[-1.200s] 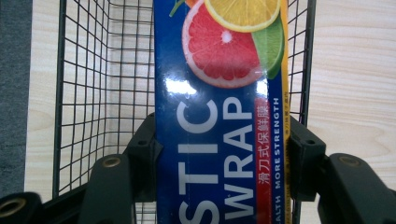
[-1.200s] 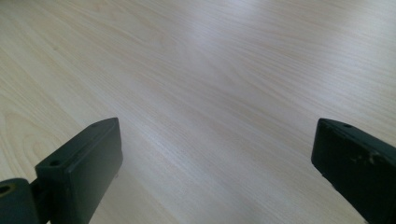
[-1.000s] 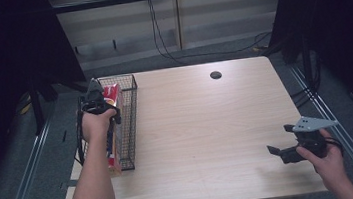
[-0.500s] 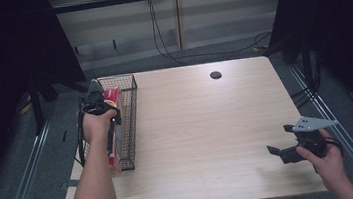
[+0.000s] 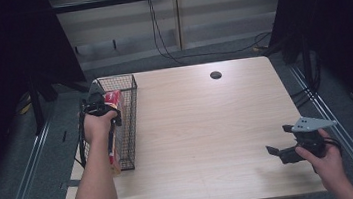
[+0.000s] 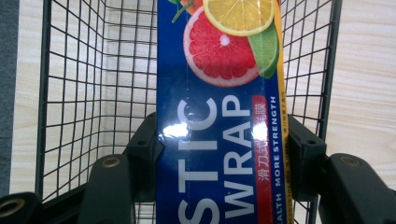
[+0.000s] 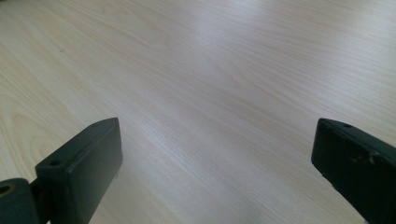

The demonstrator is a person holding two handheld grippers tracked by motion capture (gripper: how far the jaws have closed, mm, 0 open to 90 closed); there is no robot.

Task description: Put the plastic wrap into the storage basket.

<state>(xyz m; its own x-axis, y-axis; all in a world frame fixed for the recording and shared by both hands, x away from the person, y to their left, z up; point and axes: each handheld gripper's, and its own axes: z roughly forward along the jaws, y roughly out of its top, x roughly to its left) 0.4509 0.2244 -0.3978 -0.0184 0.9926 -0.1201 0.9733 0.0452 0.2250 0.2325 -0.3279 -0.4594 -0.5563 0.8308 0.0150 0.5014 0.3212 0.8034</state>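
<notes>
A long blue plastic wrap box [image 6: 219, 116] with citrus pictures lies lengthwise in a black wire basket [image 5: 134, 119] at the table's left edge. My left gripper [image 6: 222, 140] is shut on it, one jaw pressed against each long side. In the high view the left gripper [image 5: 104, 101] sits over the basket's far half, and the box [image 5: 115, 156] shows red and orange beneath the hand. My right gripper [image 5: 279, 139] hovers low over the table's near right part, open with nothing in it. The right gripper [image 7: 215, 158] view has bare wood between its jaws.
The light wooden table [image 5: 207, 126] has a round black cable hole [image 5: 215, 75] near its far edge. Metal rails run along both sides of the table. Cables hang against the back wall.
</notes>
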